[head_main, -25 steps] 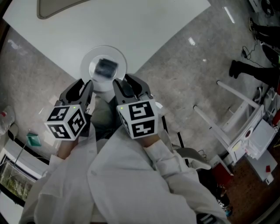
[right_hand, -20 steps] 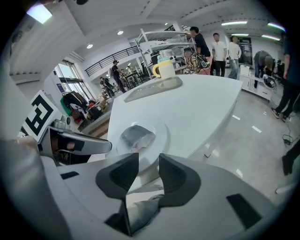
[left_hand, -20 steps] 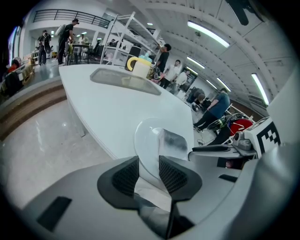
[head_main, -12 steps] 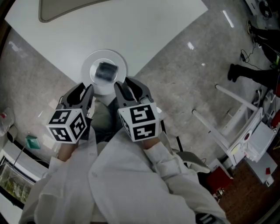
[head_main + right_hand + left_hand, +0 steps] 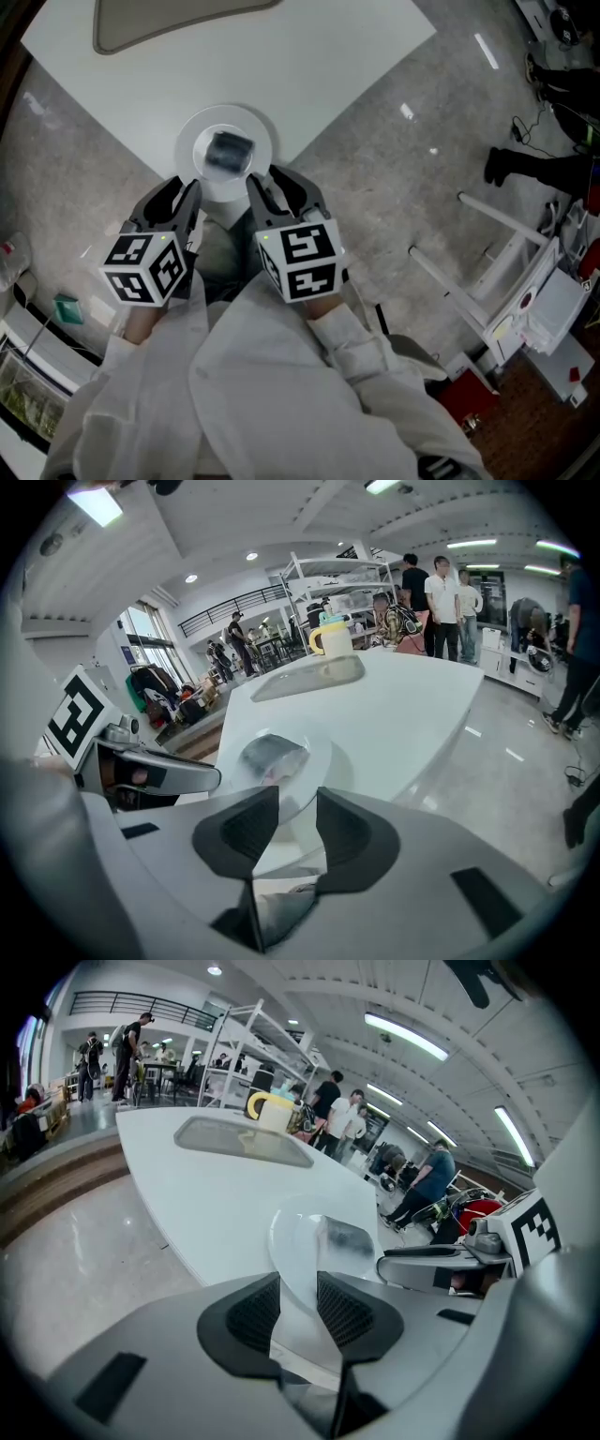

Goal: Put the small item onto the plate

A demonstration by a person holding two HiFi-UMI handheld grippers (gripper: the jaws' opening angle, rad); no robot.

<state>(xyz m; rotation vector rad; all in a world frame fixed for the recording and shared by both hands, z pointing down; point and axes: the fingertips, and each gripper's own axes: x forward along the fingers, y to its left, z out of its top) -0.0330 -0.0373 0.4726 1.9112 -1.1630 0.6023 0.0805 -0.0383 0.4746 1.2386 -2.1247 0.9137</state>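
Looking done: seeing small item [image 5: 228, 150] sitting on plate [image 5: 262, 131] at twelve o'clock, hovering fingers of left gripper [image 5: 176, 186] wide, fingers of right gripper [image 5: 278, 178] just narrowing, both empty.

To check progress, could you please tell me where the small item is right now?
In the head view, left of centre, the small item lies in the middle of the plate, which sits at the near corner of the white table.

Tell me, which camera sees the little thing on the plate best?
The head view: it looks down on the whole small item, in the middle of the plate. Both gripper views see it low and from the side, so its far part is hidden.
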